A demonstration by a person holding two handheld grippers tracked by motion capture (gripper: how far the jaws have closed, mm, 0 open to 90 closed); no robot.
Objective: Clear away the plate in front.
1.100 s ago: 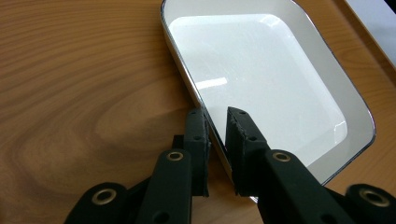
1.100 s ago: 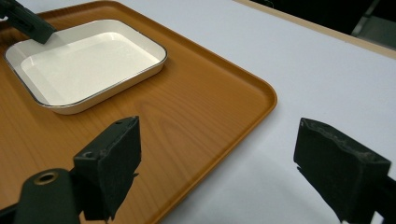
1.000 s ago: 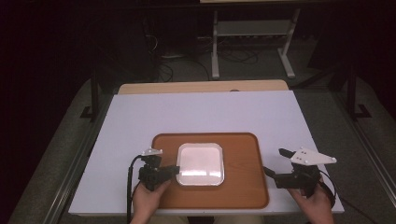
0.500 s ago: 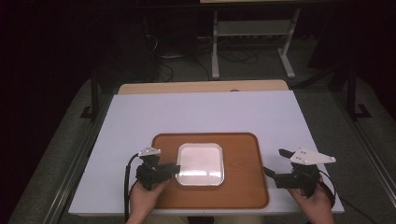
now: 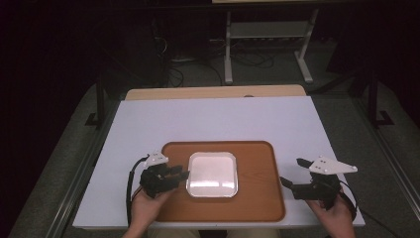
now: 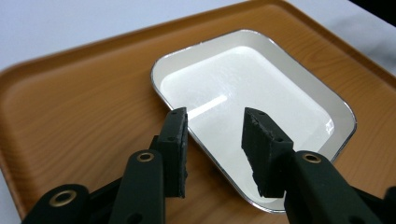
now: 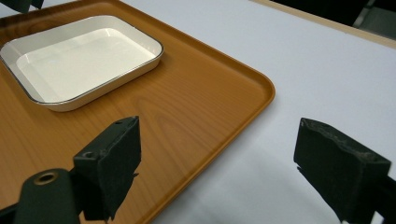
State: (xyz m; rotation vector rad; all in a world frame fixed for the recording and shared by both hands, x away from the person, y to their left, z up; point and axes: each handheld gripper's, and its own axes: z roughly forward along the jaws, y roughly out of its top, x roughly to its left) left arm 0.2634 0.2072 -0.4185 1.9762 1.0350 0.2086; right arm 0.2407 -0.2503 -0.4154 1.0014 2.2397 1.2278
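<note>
High view: glossy white rounded-rectangular dish (image 5: pixel 212 173) on woodgrain tray (image 5: pixel 257 168).

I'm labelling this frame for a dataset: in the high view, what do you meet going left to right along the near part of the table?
Left gripper → white dish → bare right part of the wooden tray → right gripper.

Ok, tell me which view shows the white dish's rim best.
The left gripper view: the dish is close, its rim sharp. The high view shows it whole but small; the right gripper view shows it off to one side.
</note>
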